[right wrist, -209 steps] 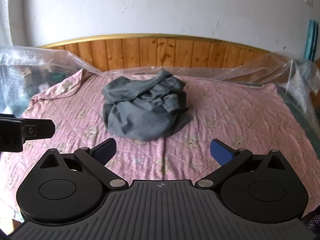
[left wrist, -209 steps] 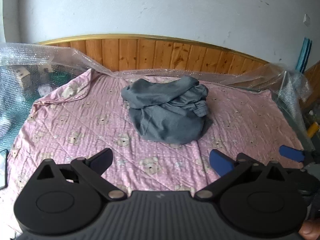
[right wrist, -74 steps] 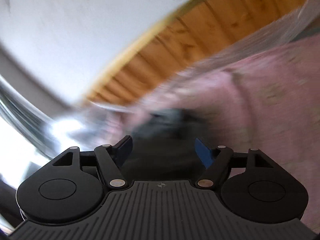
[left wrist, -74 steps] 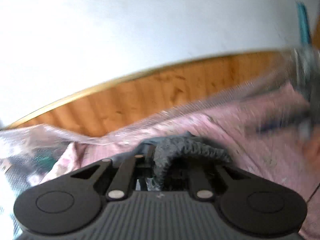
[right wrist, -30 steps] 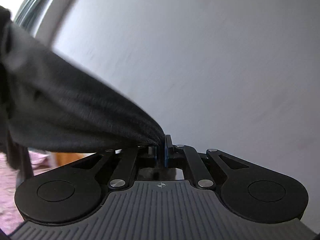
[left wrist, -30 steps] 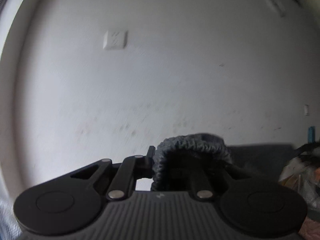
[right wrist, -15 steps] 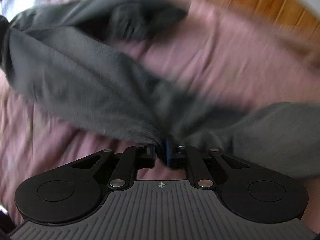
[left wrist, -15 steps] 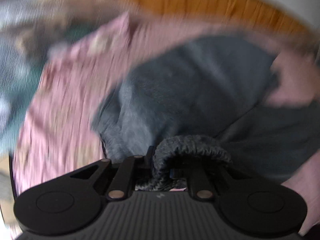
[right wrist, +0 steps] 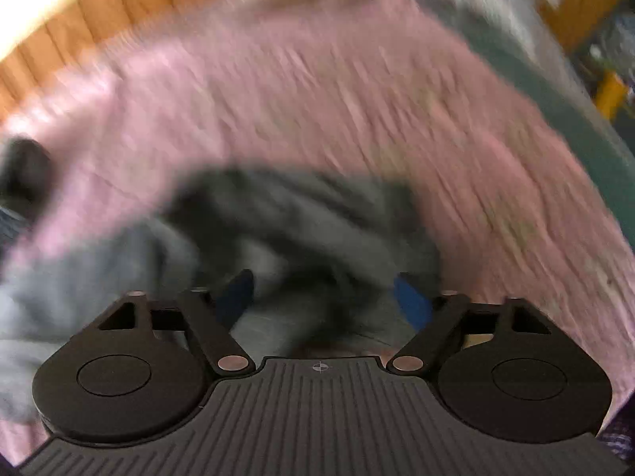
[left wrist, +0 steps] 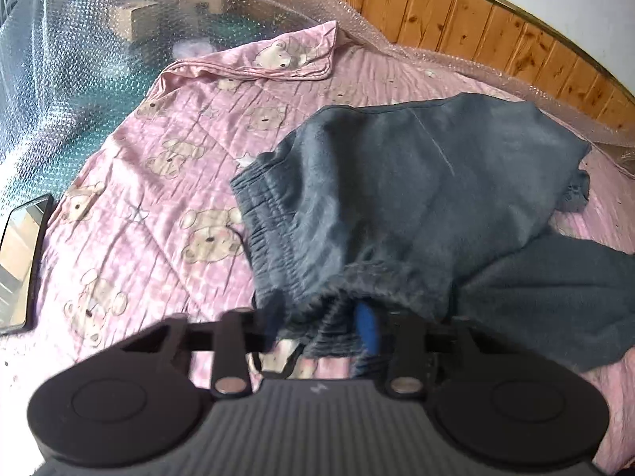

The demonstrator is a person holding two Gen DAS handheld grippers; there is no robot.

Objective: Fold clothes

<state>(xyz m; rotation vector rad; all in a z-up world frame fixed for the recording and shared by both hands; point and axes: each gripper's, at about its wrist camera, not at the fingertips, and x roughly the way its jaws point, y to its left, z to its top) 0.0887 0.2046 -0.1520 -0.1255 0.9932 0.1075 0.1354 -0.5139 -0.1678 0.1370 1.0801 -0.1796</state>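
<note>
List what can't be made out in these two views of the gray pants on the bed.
- Right wrist view: motion blur smears the gray pants and pink sheet; folds unreadable.
- Left wrist view: the waistband bunch hides the left gripper jaws, which are opening; grip unclear.
- Left wrist view: pants' right part cut off by the edge.
- Bubble wrap obscures items beneath.

Your left gripper (left wrist: 321, 327) points down at the grey trousers (left wrist: 416, 182), which lie spread on the pink bear-print blanket (left wrist: 158, 198), and its jaws are opening with the ribbed waistband (left wrist: 337, 317) bunched between the blue pads. Bubble wrap (left wrist: 59, 59) covers the bed's edge to the left, with a wooden headboard (left wrist: 476, 27) behind. A dark-framed mirror (left wrist: 20, 261) lies at the blanket's left edge.
</note>
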